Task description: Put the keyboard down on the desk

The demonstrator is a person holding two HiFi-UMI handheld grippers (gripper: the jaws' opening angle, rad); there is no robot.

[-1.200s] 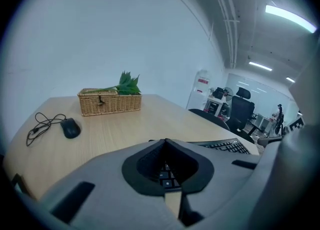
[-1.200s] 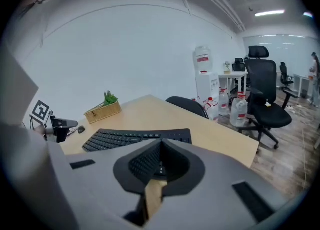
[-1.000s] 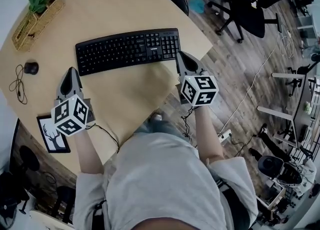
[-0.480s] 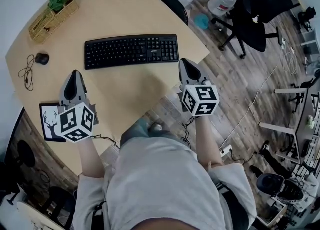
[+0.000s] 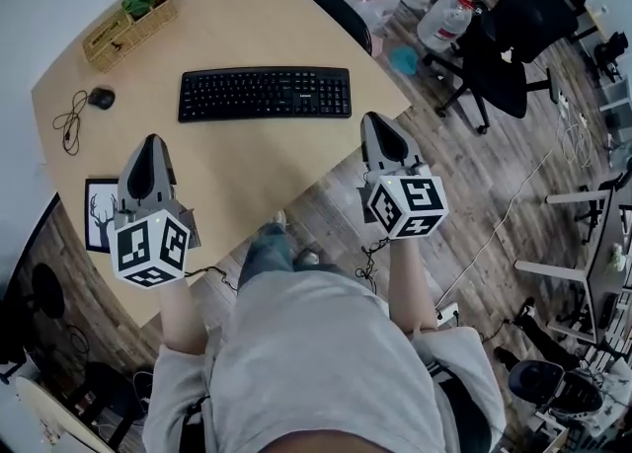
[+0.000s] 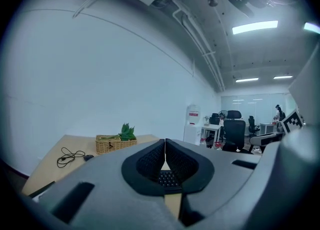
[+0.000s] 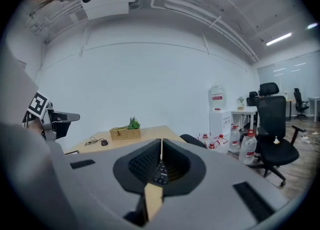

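Since 1 second ago, both grippers have drawn back from the ends of the keyboard [image 5: 265,94] toward the person, and it has been left lying flat on the desk [image 5: 247,175]. It sits keys up, parallel to the near edge, at 12 o'clock from the person.

The left gripper [image 5: 153,140] hangs over the desk at 7 o'clock of the keyboard and well apart from it. The right gripper [image 5: 376,119] is at 4 o'clock of it, just off the desk's corner and over the floor. In the left gripper view the pads [image 6: 152,161] are clenched together with nothing between them, and only a strip of keys [image 6: 167,178] shows beyond. The right gripper view shows the same: pads pressed tight, empty, with the keyboard [image 7: 160,173] lying past them.

A basket with a plant [image 5: 133,19] stands at 10 o'clock of the keyboard, a mouse [image 5: 101,98] with its loose cable at 9 o'clock, and a framed picture [image 5: 99,214] at 7 o'clock beside the left gripper.

By my reading the putting-down is done: the keyboard rests on the desk with neither claw touching it. The step in hand looks like the retreat. The next move calls for little, only keeping the 2 grippers clear, so the keyboard isn't nudged toward the edge at 3 o'clock.
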